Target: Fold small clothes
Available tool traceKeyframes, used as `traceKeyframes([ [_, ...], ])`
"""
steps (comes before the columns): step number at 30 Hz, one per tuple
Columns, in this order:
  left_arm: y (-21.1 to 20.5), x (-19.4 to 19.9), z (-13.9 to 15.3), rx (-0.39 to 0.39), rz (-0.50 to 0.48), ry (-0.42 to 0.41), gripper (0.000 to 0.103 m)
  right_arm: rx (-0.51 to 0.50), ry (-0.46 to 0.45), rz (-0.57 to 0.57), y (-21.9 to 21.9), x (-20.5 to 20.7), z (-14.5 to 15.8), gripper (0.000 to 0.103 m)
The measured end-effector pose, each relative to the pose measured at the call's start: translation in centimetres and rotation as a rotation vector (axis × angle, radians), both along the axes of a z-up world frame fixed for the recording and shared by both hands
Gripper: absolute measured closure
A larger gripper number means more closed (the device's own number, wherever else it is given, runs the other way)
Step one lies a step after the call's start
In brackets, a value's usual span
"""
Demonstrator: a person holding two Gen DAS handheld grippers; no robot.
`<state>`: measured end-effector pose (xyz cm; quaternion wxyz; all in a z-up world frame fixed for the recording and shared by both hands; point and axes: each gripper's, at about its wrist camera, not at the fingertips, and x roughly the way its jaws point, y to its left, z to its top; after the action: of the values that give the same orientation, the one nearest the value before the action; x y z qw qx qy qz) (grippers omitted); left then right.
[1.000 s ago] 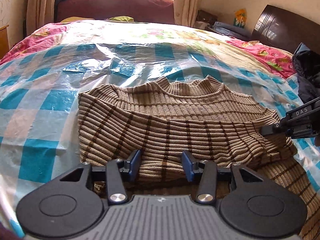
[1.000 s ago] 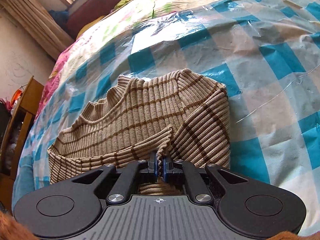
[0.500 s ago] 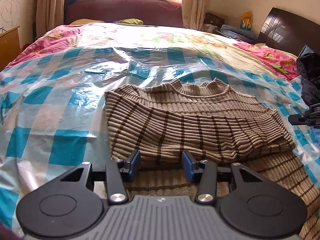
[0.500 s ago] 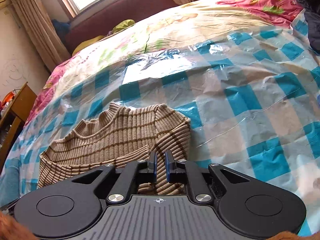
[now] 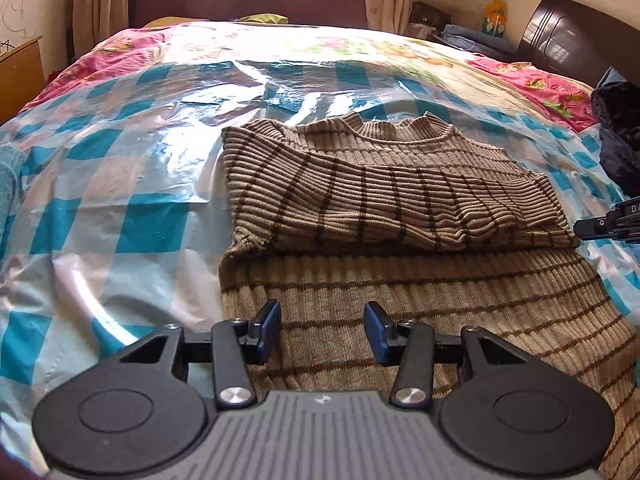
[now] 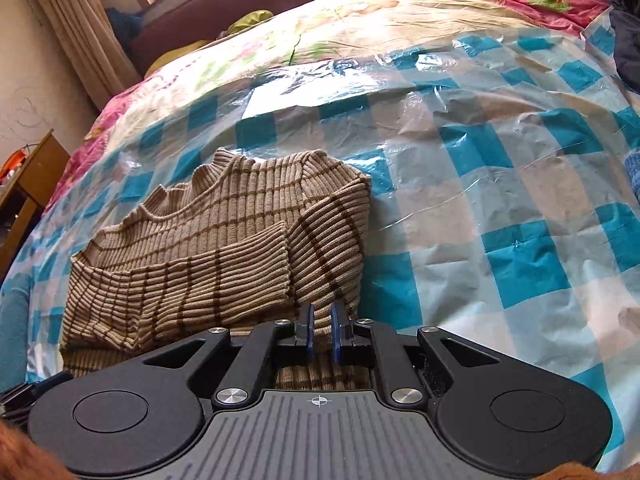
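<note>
A tan ribbed sweater with dark brown stripes lies on the blue-and-white checked plastic sheet, both sleeves folded across its chest. It also shows in the right wrist view. My left gripper is open and empty, above the sweater's lower body. My right gripper has a narrow gap between its pads and holds nothing; it hovers above the sweater's right edge below the folded sleeve. Its tip shows at the right edge of the left wrist view.
The sheet covers a bed with a floral quilt. Dark clothing is piled at the right. A dark headboard stands behind it. A wooden cabinet stands at the bed's left.
My right gripper let go of the sleeve cuff, opened slightly and pulled back. My left gripper drew back towards the hem, so more of the lower body shows.
</note>
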<state>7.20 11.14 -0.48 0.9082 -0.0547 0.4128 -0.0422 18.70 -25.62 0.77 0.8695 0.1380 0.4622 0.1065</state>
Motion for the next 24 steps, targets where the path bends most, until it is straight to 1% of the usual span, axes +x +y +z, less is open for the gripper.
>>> traceKeyframes([
  [6,1.2,-3.4,0.4,-0.035,0.029,0.055,0.054,0.023,0.038,0.093,1.1,-4.6,0.4,0.089],
  [12,1.3,-7.1,0.6,-0.073,0.012,0.143,0.054,0.036,0.079,0.158,1.8,-8.6,0.5,0.089],
  [14,1.1,-8.3,0.8,-0.069,0.007,0.163,0.054,0.048,0.083,0.171,1.6,-9.8,0.8,0.088],
  [17,0.5,-9.7,1.4,-0.054,-0.009,0.196,0.054,0.058,0.105,0.19,1.1,-11.7,1.0,0.085],
  [21,-0.4,-11.6,1.9,-0.039,-0.062,0.257,0.054,0.03,0.128,0.215,0.6,-14.2,1.4,0.084],
  [24,-1.0,-12.9,1.8,-0.024,-0.089,0.309,0.054,0.011,0.165,0.232,0.0,-16.2,1.4,0.084],
])
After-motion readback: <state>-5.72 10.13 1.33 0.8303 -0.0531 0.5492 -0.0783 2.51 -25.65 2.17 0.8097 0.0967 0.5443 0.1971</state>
